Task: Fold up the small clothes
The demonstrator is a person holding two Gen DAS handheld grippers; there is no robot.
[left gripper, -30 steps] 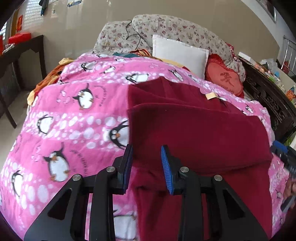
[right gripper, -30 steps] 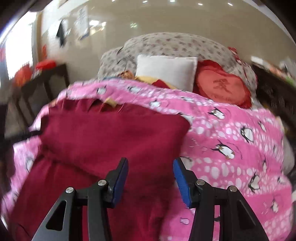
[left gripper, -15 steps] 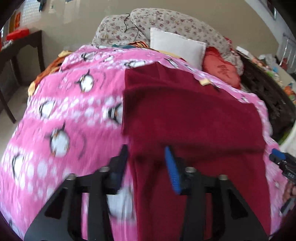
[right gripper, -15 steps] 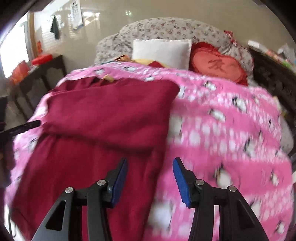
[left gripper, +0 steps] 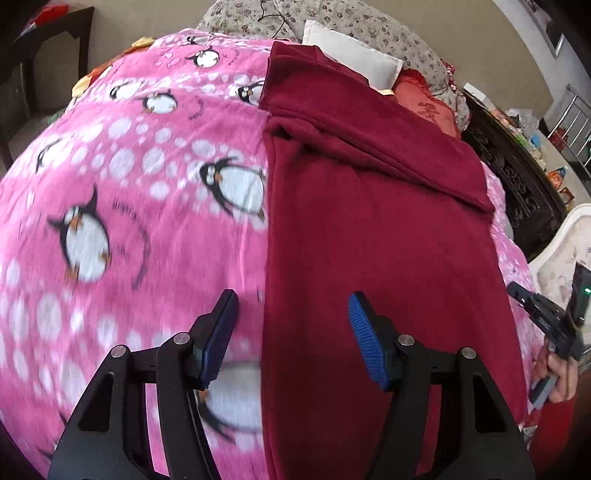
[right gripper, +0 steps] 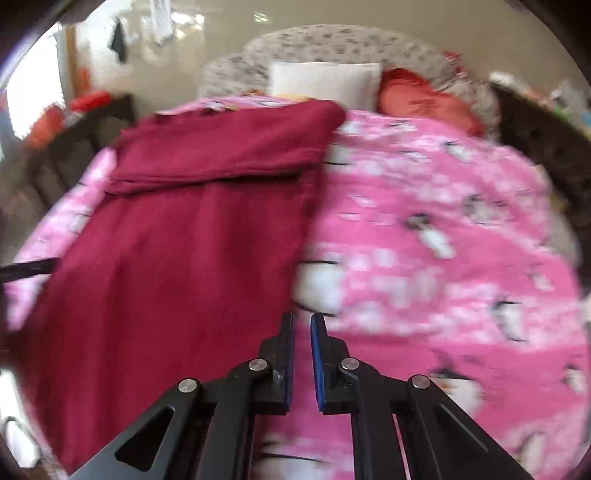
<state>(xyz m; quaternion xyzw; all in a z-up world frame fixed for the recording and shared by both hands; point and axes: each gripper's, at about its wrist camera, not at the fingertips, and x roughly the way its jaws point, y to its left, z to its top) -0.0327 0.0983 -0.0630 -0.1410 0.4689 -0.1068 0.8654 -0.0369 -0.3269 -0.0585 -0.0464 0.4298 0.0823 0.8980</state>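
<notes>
A dark red garment (left gripper: pixel 373 236) lies flat on the pink penguin blanket (left gripper: pixel 122 192), its far part folded over in a band. My left gripper (left gripper: pixel 291 325) is open and straddles the garment's left edge near its near end. The garment also shows in the right wrist view (right gripper: pixel 177 258). My right gripper (right gripper: pixel 302 332) has its jaws nearly together and empty, just off the garment's right edge over the blanket (right gripper: pixel 443 258). The right gripper also shows at the far right of the left wrist view (left gripper: pixel 543 317).
A white pillow (right gripper: pixel 325 79), a red cushion (right gripper: pixel 424 99) and floral pillows (left gripper: pixel 332 22) lie at the bed's head. A dark carved bed frame (left gripper: pixel 517 177) runs along the right. A dark table (left gripper: pixel 48 44) stands at the left.
Both grippers have pulled back toward the near end of the garment. The left jaws have opened wider. The right jaws have closed to a narrow gap.
</notes>
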